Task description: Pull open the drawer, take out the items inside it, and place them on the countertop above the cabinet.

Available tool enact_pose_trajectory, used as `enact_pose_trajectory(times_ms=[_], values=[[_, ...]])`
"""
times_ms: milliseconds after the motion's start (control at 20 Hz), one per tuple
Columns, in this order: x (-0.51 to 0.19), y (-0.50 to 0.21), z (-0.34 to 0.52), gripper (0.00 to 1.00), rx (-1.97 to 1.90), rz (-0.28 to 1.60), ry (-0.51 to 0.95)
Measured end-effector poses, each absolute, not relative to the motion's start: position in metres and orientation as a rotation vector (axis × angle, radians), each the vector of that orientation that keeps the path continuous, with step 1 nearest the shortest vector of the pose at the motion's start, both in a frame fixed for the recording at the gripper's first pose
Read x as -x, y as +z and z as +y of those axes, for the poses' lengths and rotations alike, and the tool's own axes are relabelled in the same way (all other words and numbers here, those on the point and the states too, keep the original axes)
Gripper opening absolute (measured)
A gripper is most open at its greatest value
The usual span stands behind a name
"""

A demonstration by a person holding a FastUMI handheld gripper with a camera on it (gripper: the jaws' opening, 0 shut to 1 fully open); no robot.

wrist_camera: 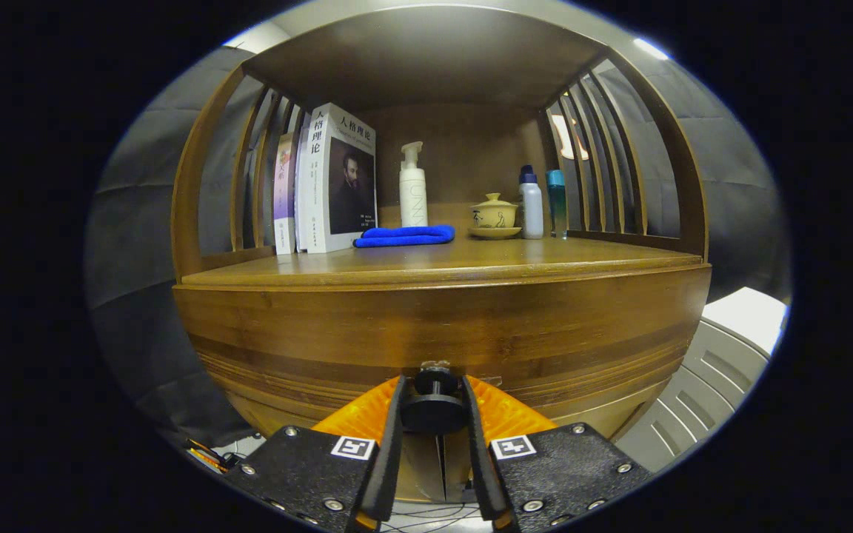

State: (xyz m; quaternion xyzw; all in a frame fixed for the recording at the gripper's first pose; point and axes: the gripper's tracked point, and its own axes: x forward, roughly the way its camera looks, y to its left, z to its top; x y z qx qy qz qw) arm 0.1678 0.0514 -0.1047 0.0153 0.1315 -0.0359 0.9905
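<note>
A wooden cabinet stands right in front of me, its drawer front (441,326) filling the space below the countertop (441,268). A dark round drawer knob (434,406) sits between my two fingers. My gripper (434,392) is shut on that knob, a finger pressing each side of it. The drawer looks closed, flush with the cabinet, so nothing inside it is visible.
On the countertop stand several books (326,181) at the left, a folded blue cloth (404,236), a white pump bottle (412,186), a lidded yellow teacup on a saucer (494,216) and two small bottles (537,203). Slatted wooden sides flank the shelf. A white ribbed object (723,355) lies lower right.
</note>
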Motion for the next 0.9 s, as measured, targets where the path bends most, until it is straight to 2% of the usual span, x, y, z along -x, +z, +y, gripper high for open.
enact_pose_trajectory(times_ms=[150,900], values=[[-0.165,-0.104,0.052,0.40,-0.028,0.275,-0.061],[-0.088,-0.095,0.060,0.40,0.013,0.311,-0.083]])
